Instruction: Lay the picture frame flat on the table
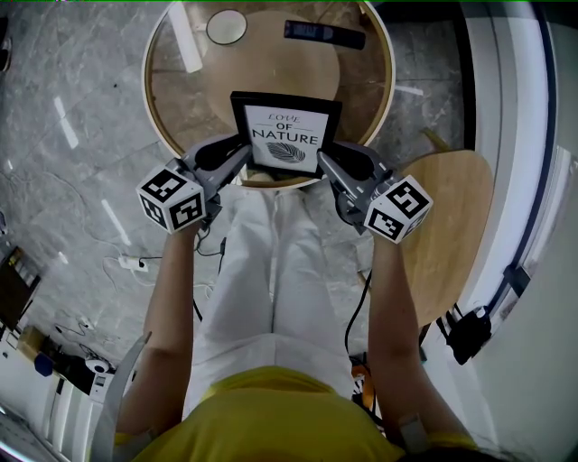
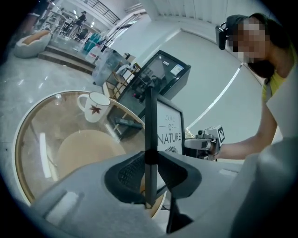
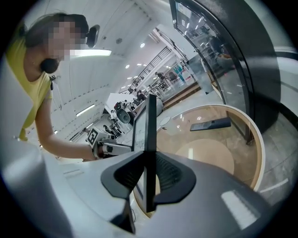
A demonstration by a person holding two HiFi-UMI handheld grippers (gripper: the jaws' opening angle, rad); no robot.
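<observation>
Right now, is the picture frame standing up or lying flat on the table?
Standing up. The picture frame is clamped by both sides in the left hand-held gripper and right hand-held gripper, edges rising vertically.

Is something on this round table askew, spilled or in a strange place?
Only the picture frame stands out: it is upright at the near rim of the table, gripped on its side edges by the left claw and the right claw. The mug stands upright; nothing is spilled.

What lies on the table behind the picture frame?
Behind the picture frame the round table carries a mug and a dark remote control. The strip of table right behind the frame is hidden.
</observation>
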